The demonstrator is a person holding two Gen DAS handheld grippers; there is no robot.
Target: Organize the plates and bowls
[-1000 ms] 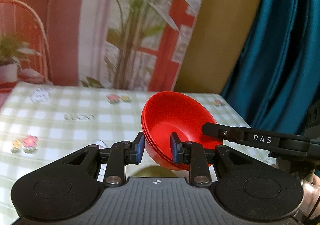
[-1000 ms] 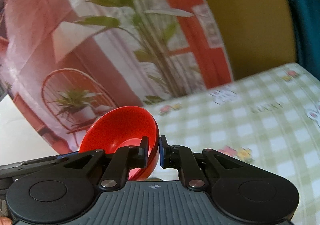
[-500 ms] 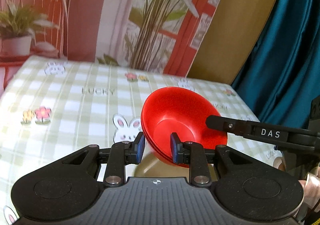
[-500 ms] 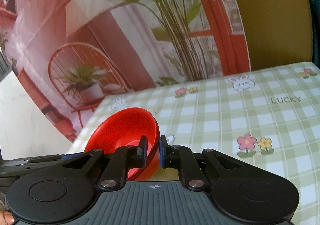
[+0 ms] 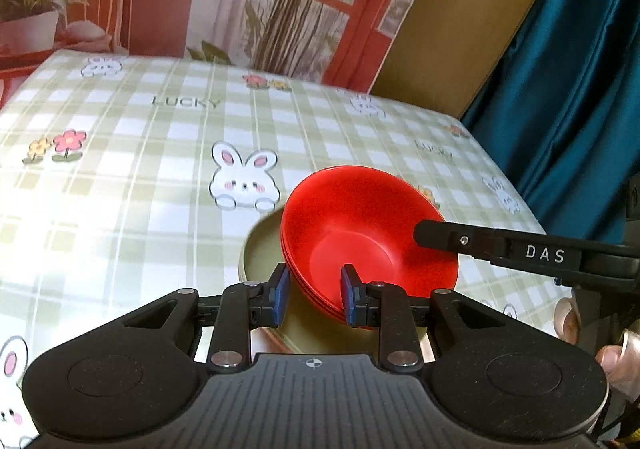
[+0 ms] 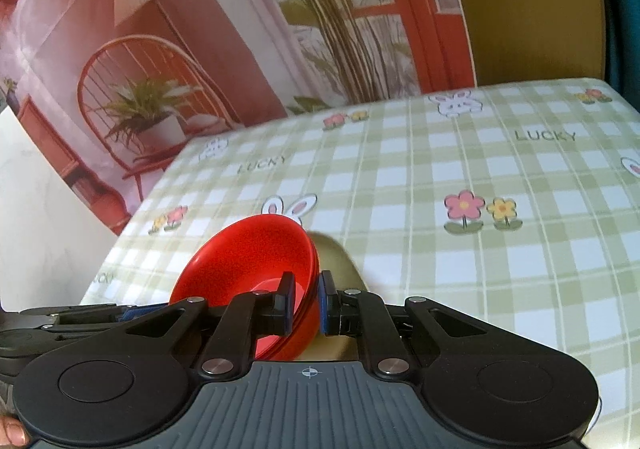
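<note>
Gripping opposite rims of red bowl stack (image 5: 360, 233), left gripper (image 5: 313, 297) and right gripper (image 6: 306, 299) clamped, above olive plate (image 5: 260, 249), checked tablecloth (image 5: 120, 177).

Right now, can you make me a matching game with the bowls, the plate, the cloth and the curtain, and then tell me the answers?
Things:
1. red bowls
2. olive plate
3. tablecloth
4. curtain

Clues:
A. teal, hanging at the side
B. green checks with bunnies and flowers
C. stacked and pinched at the rim by both grippers
D. lying flat under the red stack

Pairs: 1-C, 2-D, 3-B, 4-A
</note>
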